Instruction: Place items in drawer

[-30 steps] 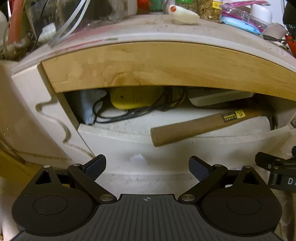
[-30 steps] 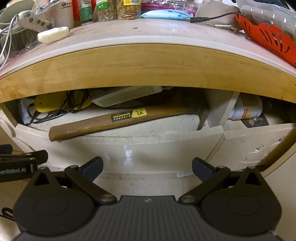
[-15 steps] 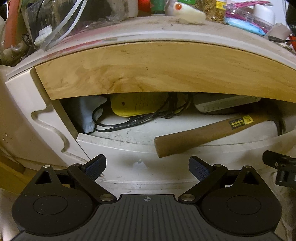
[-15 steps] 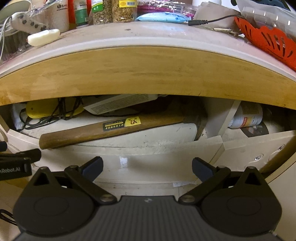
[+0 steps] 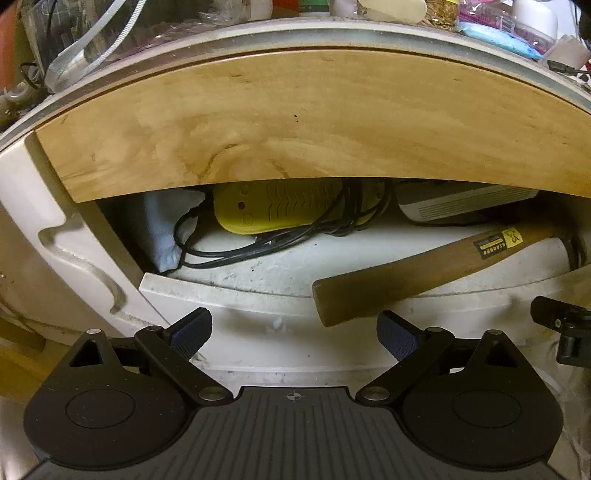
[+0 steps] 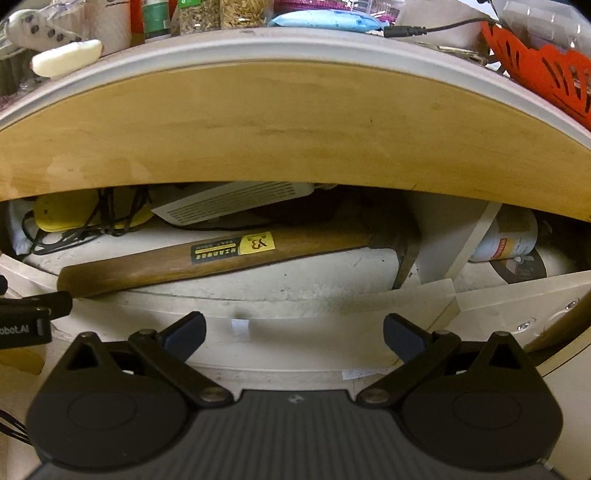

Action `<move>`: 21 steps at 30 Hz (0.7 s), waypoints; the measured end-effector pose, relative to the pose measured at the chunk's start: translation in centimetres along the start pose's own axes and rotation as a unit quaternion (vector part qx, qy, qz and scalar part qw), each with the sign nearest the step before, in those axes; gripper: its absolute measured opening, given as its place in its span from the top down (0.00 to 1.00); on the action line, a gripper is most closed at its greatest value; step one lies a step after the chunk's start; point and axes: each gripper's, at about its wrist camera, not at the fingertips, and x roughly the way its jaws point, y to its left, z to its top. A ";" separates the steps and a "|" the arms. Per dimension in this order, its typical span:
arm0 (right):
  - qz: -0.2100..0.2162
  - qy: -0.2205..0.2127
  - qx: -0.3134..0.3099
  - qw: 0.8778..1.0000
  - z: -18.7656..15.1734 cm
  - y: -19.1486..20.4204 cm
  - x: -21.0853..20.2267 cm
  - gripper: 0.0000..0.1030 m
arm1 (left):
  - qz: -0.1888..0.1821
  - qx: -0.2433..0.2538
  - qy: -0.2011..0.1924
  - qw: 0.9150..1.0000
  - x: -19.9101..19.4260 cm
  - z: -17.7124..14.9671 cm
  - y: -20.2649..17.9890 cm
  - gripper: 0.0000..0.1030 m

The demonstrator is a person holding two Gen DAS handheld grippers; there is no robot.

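Note:
A white drawer (image 5: 258, 314) stands partly open under the wooden table apron (image 5: 314, 122); it also shows in the right wrist view (image 6: 295, 306). A wooden-handled hammer (image 6: 229, 254) lies inside, its handle end resting on the drawer's front edge (image 5: 354, 295). A yellow device (image 5: 291, 205) with black cord and a white flat box (image 6: 232, 201) lie behind it. My left gripper (image 5: 293, 334) is open and empty, right before the drawer front. My right gripper (image 6: 293, 332) is open and empty, also at the drawer front.
A second drawer compartment to the right holds a white can (image 6: 509, 236). The tabletop above carries clutter: an orange basket (image 6: 546, 70), a blue packet (image 6: 325, 18), jars and a power strip (image 6: 40, 29). A white cabinet side (image 5: 62, 251) stands at left.
Both grippers have moved closer to the drawer front. The gap under the apron looks narrower and the hammer lies lower in view.

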 end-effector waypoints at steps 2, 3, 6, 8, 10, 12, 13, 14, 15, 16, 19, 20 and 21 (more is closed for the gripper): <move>0.000 0.001 -0.001 1.000 0.0 0.0 0.3 0.01 | 0.002 0.001 0.002 1.000 0.3 0.0 0.0 0.04; 0.000 0.001 -0.001 1.000 0.1 -0.1 0.5 0.01 | 0.003 0.002 0.002 1.000 0.4 0.0 0.0 0.04; -0.002 0.000 -0.011 1.000 0.0 0.0 0.8 0.01 | 0.004 0.003 0.001 1.000 0.7 0.1 0.0 0.04; -0.004 -0.001 -0.023 1.000 -0.1 0.1 0.8 0.01 | 0.006 0.003 0.003 1.000 0.7 0.2 0.1 0.04; -0.006 -0.002 -0.035 0.999 -0.1 0.2 0.9 0.01 | 0.007 0.003 0.005 1.000 0.8 0.2 0.1 0.04; -0.008 -0.004 -0.046 0.999 -0.2 0.3 1.0 0.01 | 0.009 0.012 0.003 1.000 0.8 0.2 0.0 0.04; -0.009 -0.005 -0.052 0.999 -0.2 0.4 1.0 0.01 | 0.012 0.022 0.002 1.000 0.7 0.1 -0.2 0.04; -0.010 -0.005 -0.058 0.998 -0.3 0.4 1.0 0.01 | 0.015 0.031 0.002 0.999 0.7 0.1 -0.3 0.04; -0.011 -0.006 -0.064 0.998 -0.3 0.5 1.1 0.01 | 0.016 0.040 0.000 0.999 0.7 0.0 -0.5 0.04; -0.012 -0.007 -0.070 0.997 -0.4 0.5 1.1 0.01 | 0.017 0.049 -0.001 0.999 0.7 -0.1 -0.6 0.04; -0.015 -0.009 -0.087 0.996 -0.5 0.7 1.2 0.01 | 0.025 0.085 -0.008 0.996 0.7 -0.4 -1.1 0.04; -0.016 -0.009 -0.093 0.996 -0.5 0.7 1.3 0.01 | 0.029 0.098 -0.011 0.995 0.7 -0.6 -1.3 0.04; -0.017 -0.010 -0.099 0.995 -0.6 0.8 1.3 0.01 | 0.033 0.111 -0.013 0.993 0.8 -0.7 -1.4 0.04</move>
